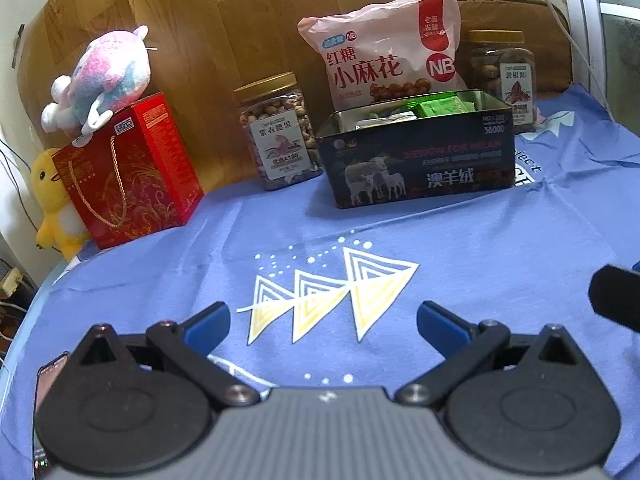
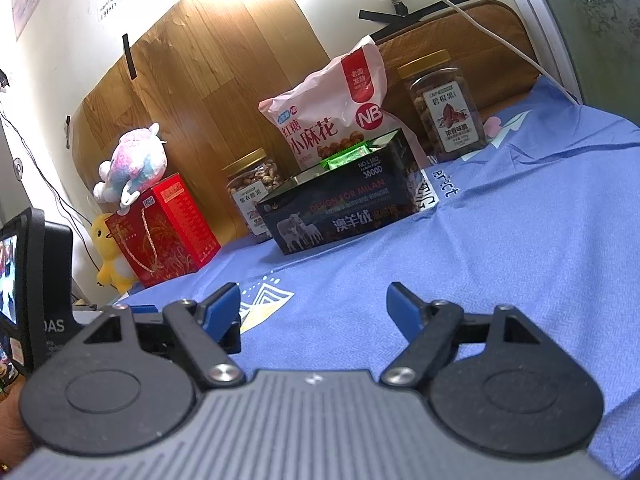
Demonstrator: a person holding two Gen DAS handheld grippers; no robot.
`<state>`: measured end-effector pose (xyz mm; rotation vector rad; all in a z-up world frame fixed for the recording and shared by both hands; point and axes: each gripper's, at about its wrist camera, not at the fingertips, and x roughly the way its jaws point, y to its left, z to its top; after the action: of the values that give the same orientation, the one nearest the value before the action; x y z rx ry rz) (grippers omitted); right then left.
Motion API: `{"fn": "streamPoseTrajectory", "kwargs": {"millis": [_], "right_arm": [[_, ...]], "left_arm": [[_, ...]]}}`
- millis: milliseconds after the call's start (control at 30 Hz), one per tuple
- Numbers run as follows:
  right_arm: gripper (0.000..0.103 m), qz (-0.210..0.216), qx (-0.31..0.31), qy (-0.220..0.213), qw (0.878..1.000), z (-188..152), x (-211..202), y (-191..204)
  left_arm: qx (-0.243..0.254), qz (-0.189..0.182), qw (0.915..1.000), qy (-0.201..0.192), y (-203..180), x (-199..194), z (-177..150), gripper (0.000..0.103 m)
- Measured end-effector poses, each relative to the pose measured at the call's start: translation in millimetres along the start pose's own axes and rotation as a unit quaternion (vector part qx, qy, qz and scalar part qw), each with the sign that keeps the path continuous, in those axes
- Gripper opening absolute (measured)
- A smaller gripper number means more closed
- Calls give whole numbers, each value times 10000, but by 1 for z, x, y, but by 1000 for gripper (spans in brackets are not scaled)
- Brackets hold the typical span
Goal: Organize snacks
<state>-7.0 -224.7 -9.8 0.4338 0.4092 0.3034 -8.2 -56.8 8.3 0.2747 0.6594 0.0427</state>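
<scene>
Here, the dark tin (image 1: 420, 156) of green packets (image 1: 440, 106) sits well ahead of both claws on the blue cloth (image 1: 480, 248). Behind it leans the pink snack bag (image 1: 380, 52), flanked by two nut jars (image 1: 280, 132). Left claw (image 1: 324, 320) and right claw (image 2: 314, 308) hover with fingers apart, empty.

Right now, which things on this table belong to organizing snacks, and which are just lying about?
Snack job:
- pink crinkly snack bag
- clear gold-lidded nut jar
- second clear gold-lidded jar
- open dark rectangular tin holding green packets

Lying about:
- pink-blue plush toy
- yellow plush duck
- red gift box, contents unseen
- blue printed cloth
</scene>
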Motion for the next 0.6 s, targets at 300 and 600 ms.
{"fn": "streamPoseTrajectory", "kwargs": {"millis": [300,600], "right_arm": [[82,-5,2,0,10000,0,0,1],[82,1,-10,0,10000,0,0,1]], "left_arm": [[4,61,10000,71,4,4,-1,103],[-38,-28,9998,194,7,9,-3,103]]}}
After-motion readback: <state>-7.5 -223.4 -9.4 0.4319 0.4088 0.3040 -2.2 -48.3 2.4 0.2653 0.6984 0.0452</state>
